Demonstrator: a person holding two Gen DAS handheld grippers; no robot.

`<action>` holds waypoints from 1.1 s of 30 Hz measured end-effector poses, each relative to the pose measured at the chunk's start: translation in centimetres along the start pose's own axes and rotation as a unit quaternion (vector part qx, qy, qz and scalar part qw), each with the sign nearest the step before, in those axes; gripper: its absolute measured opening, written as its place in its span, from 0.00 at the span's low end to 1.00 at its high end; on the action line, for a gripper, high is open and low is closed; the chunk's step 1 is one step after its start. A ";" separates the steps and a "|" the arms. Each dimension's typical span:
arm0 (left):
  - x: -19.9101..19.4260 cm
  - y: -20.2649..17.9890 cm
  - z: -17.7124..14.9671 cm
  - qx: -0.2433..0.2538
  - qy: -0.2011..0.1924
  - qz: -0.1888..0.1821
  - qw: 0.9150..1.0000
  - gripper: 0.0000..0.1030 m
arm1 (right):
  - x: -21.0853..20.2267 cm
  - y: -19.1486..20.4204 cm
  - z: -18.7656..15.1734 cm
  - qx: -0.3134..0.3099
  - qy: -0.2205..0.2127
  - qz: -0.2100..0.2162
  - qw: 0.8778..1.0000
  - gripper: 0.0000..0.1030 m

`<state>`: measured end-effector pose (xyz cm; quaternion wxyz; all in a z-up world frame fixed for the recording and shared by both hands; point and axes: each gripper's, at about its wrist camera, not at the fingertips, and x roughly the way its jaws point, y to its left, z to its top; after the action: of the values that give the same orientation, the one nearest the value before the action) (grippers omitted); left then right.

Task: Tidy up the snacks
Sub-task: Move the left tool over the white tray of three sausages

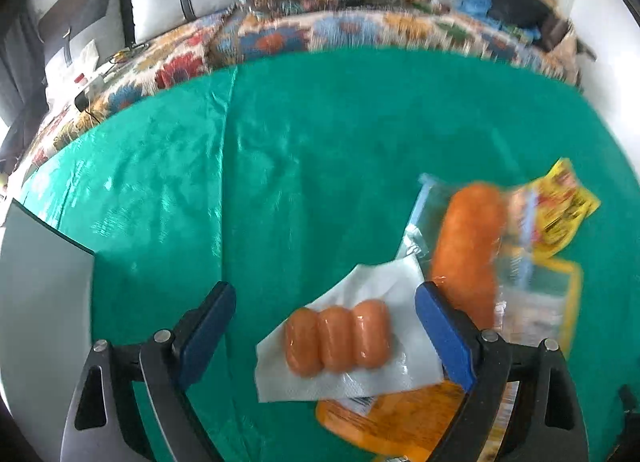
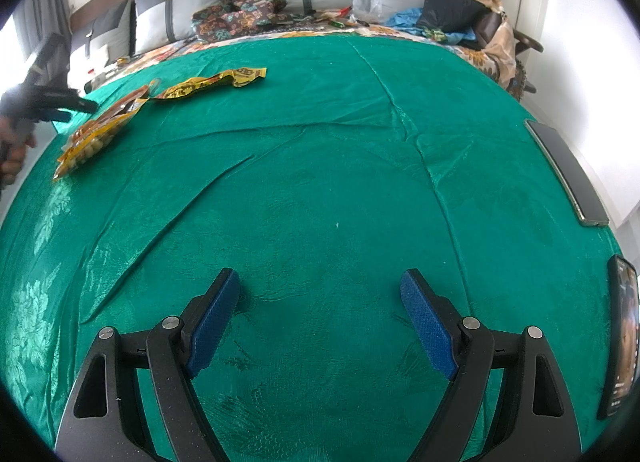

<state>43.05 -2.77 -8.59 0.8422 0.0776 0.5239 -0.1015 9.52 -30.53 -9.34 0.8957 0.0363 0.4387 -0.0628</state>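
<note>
From the left wrist view, the left gripper (image 1: 324, 326) hangs over the green cover (image 1: 320, 142) on the bed with its jaws wide and nothing pressed between the pads; a clear pack of 3 small sausages (image 1: 338, 336) lies between the fingers, but neither pad touches it. Just to its right lies 1 long orange sausage (image 1: 468, 250) in a clear wrapper, beyond that 1 yellow packet (image 1: 568, 206), and under the near edge of the 3-pack 1 orange-yellow bag (image 1: 384, 422); a further pale wrapper beside the long sausage is too blurred to name. All the snacks sit in 1 loose overlapping heap, so by my reckoning the sorting has hardly begun here, or this heap is the gathering spot; I cannot tell which. A grey panel (image 1: 40, 282) pokes in at the left edge. In the right wrist view, the right gripper (image 2: 320, 322) hovers over bare green cloth, jaws wide and empty. Far off at the upper left I count 2 packets clearly, a yellow snack bag (image 2: 92, 138) and a crumpled yellow wrapper (image 2: 212, 84), with the other gripper and a hand (image 2: 16, 142) beside them. 2 phones (image 2: 568, 170) rest near the right edge. What seems left is to pick each pack and lay it in order.
</note>
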 end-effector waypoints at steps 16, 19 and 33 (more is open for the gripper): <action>-9.4 2.9 -16.7 -0.097 0.050 -0.048 0.993 0.84 | 0.0 0.0 0.0 0.000 0.000 0.000 1.000 0.83; -10.3 3.1 -16.0 -0.071 0.021 -0.073 0.995 0.84 | 0.0 0.0 0.1 0.000 0.000 0.000 1.000 0.83; -8.3 -1.5 -17.4 0.131 0.043 -0.135 0.981 0.85 | 0.0 -0.1 0.1 0.001 0.000 0.001 1.000 0.83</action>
<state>24.05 0.61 -8.81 0.7802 0.1202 0.5471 -0.2785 9.55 -30.59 -9.24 0.8956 0.0371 0.4388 -0.0626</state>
